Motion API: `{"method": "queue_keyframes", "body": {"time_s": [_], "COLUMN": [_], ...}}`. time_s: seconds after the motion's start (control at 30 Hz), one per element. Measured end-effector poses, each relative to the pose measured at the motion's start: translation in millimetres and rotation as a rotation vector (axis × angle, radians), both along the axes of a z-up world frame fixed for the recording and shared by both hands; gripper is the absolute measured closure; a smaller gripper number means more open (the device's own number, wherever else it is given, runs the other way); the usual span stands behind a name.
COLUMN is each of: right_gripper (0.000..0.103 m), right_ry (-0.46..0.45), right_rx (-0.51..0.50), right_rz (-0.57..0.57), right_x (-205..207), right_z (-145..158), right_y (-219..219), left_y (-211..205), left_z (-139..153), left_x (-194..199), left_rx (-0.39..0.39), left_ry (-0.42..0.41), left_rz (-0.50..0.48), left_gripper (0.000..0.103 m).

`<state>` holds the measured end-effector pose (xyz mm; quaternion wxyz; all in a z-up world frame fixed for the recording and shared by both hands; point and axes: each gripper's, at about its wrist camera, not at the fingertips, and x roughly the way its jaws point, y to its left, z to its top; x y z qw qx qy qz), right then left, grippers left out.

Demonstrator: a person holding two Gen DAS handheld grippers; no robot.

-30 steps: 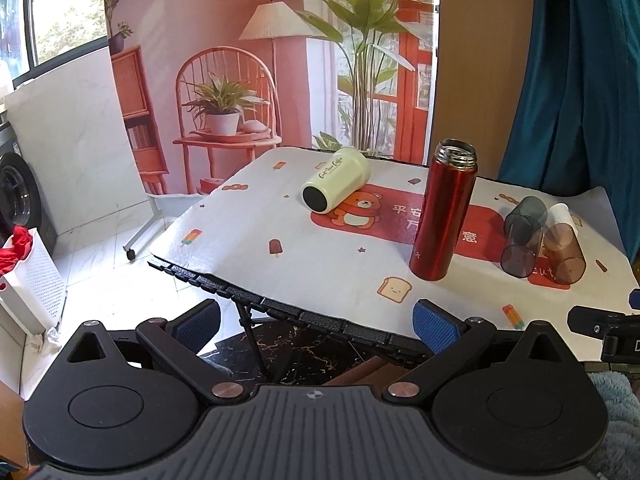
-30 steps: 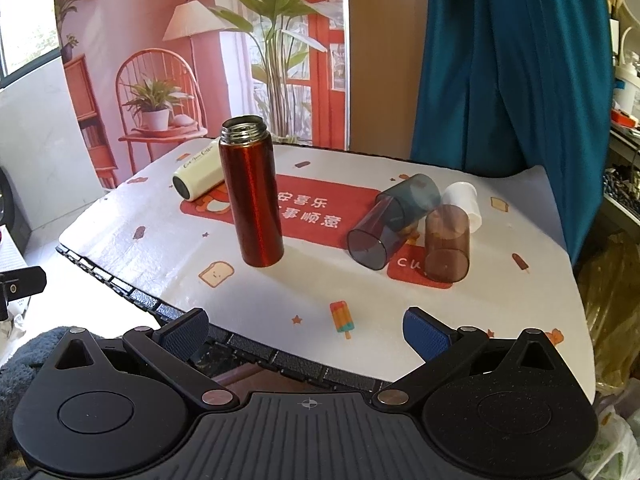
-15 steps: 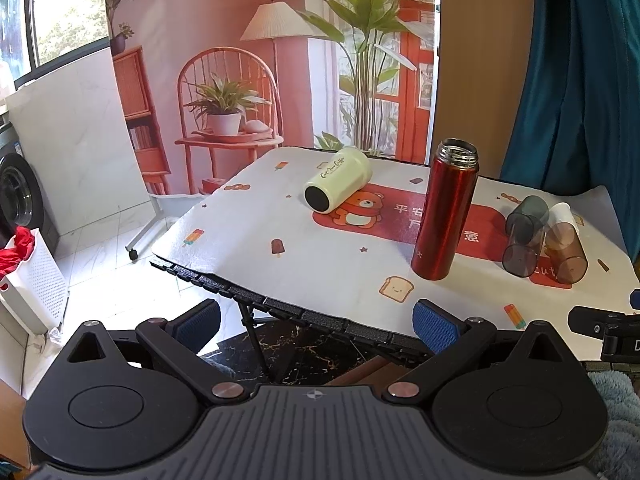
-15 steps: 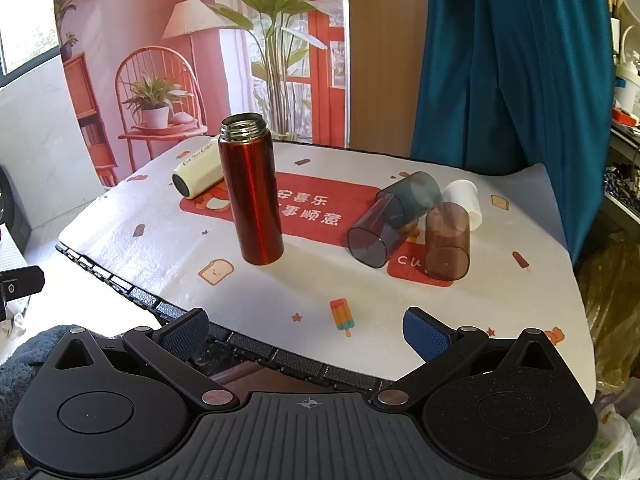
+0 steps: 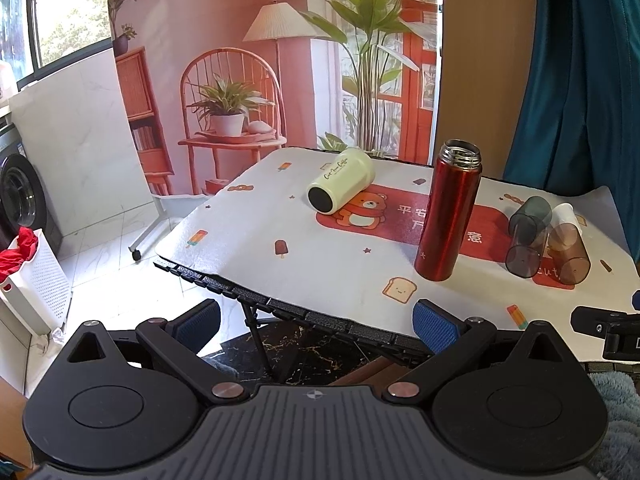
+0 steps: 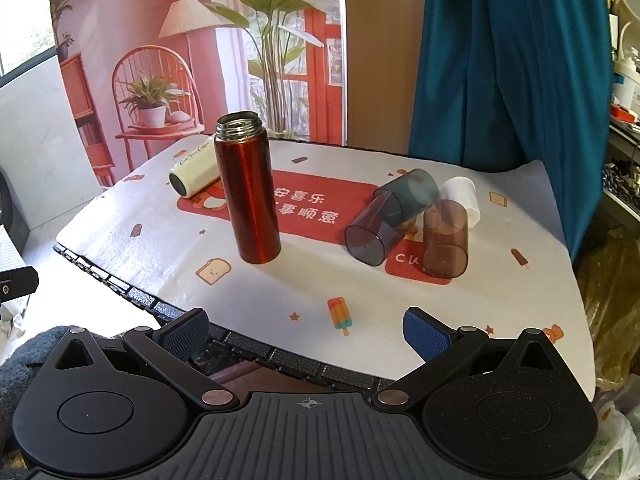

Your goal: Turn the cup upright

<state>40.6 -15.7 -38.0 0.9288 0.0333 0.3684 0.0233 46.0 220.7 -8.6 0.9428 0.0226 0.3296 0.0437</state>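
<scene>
A cream cup (image 5: pixel 341 185) lies on its side at the far left of the table, base toward me; it also shows in the right wrist view (image 6: pixel 194 171). A grey see-through cup (image 6: pixel 388 216) lies on its side, a white cup (image 6: pixel 462 198) lies behind it, and a brown see-through cup (image 6: pixel 445 238) stands mouth down. They show at the right in the left wrist view: grey cup (image 5: pixel 527 236), brown cup (image 5: pixel 568 254). My left gripper (image 5: pixel 316 322) and right gripper (image 6: pixel 306 330) are open and empty, in front of the table's near edge.
A tall red flask (image 5: pixel 448 210) stands upright mid-table, lid off; it also shows in the right wrist view (image 6: pixel 248 188). The table (image 6: pixel 460 316) has a printed white cloth. A white laundry basket (image 5: pixel 34 276) stands on the floor at left. A teal curtain (image 6: pixel 500 60) hangs behind.
Both views have shifted only slightly; the table objects have not moved and both grippers stay open.
</scene>
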Motion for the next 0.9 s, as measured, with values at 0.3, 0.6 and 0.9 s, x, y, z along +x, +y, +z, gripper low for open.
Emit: {"method": "queue_keyframes", "body": {"time_s": [0.3,0.6,0.9], "right_gripper": [0.000,0.000,0.000], "right_ry": [0.000,0.001,0.001], "right_rx": [0.000,0.001,0.001], "right_rz": [0.000,0.000,0.000], "right_x": [0.1,0.4,0.8], "right_z": [-0.1,-0.1,-0.1], "right_y": [0.0,-0.4,-0.7], "left_y": [2.0,2.6,3.0], "left_z": [0.0,0.2,1.5], "left_x": [-0.2,-0.1,-2.9], "left_rx": [0.000,0.000,0.008], "left_ry": [0.001,0.000,-0.011], "left_rz": [0.002,0.000,-0.003], "left_gripper": [0.000,0.000,0.000]}}
